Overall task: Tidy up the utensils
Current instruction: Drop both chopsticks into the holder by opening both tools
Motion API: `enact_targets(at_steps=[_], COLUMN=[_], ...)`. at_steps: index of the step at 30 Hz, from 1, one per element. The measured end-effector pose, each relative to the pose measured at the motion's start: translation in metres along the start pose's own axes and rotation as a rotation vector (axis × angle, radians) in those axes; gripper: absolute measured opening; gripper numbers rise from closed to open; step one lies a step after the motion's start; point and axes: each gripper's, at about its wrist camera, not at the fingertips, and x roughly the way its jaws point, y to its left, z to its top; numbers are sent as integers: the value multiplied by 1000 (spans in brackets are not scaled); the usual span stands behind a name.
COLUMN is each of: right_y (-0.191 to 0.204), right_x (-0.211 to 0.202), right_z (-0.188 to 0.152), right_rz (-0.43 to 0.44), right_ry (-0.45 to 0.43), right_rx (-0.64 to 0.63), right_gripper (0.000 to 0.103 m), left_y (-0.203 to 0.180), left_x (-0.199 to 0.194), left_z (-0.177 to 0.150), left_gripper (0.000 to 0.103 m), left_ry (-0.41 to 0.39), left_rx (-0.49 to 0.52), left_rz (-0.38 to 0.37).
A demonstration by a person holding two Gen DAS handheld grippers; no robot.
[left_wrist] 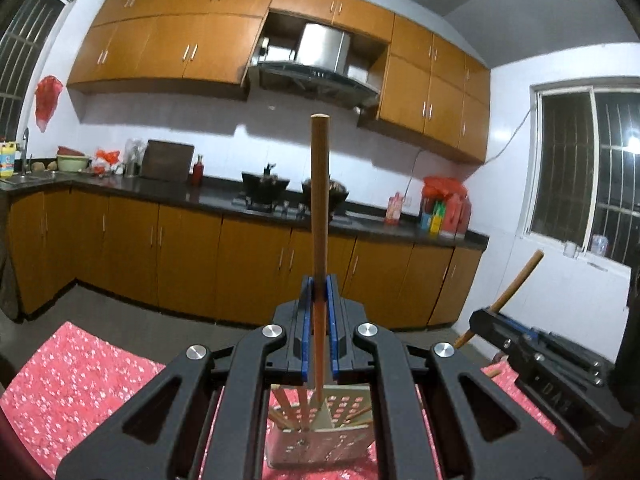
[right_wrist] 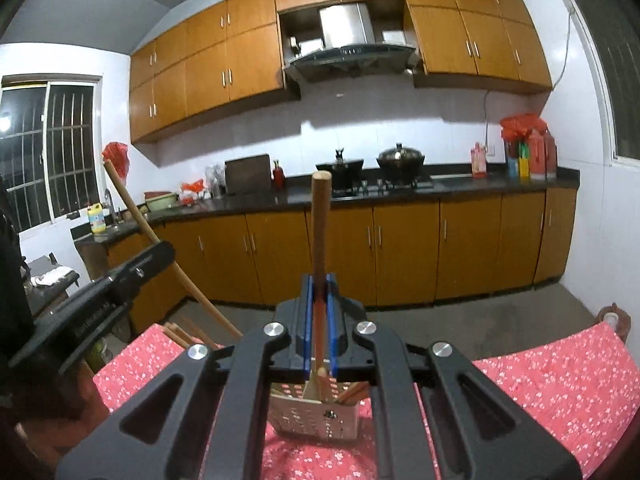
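Both wrist cameras sit close above the red floral tablecloth (left_wrist: pixel 80 376) (right_wrist: pixel 560 380), facing the far orange wooden cabinets (left_wrist: pixel 180 248) (right_wrist: pixel 400 248). Both share the perforated metal utensil holder (left_wrist: pixel 340 436) (right_wrist: pixel 312 416), seen near.

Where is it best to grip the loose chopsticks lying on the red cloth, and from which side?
Probably the blunt ends of the loose chopsticks, exposed at the far left edge of the red cloth. Come from above, closing across them: they lie flat, side by side.
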Motion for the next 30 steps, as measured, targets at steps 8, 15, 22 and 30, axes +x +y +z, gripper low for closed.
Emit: enact_targets(at_steps=[8, 15, 22, 30], right_y=[-6, -11, -10, -1], right_x=[4, -25, -74, -114], right_z=[-6, -9, -28, -84], right_rz=[11, 9, -64, -104], right_ry=[23, -25, -93, -40], right_rx=[34, 46, 15, -12], right_gripper=[10, 22, 83, 99], left_y=[8, 17, 33, 59], left_x=[15, -4, -52, -112], left_z=[-14, -5, -12, -66], left_gripper=[9, 31, 65, 101], left_ry=[63, 22, 16, 77], left_rx=[5, -17, 25, 124], left_rz=[-30, -35, -5, 118])
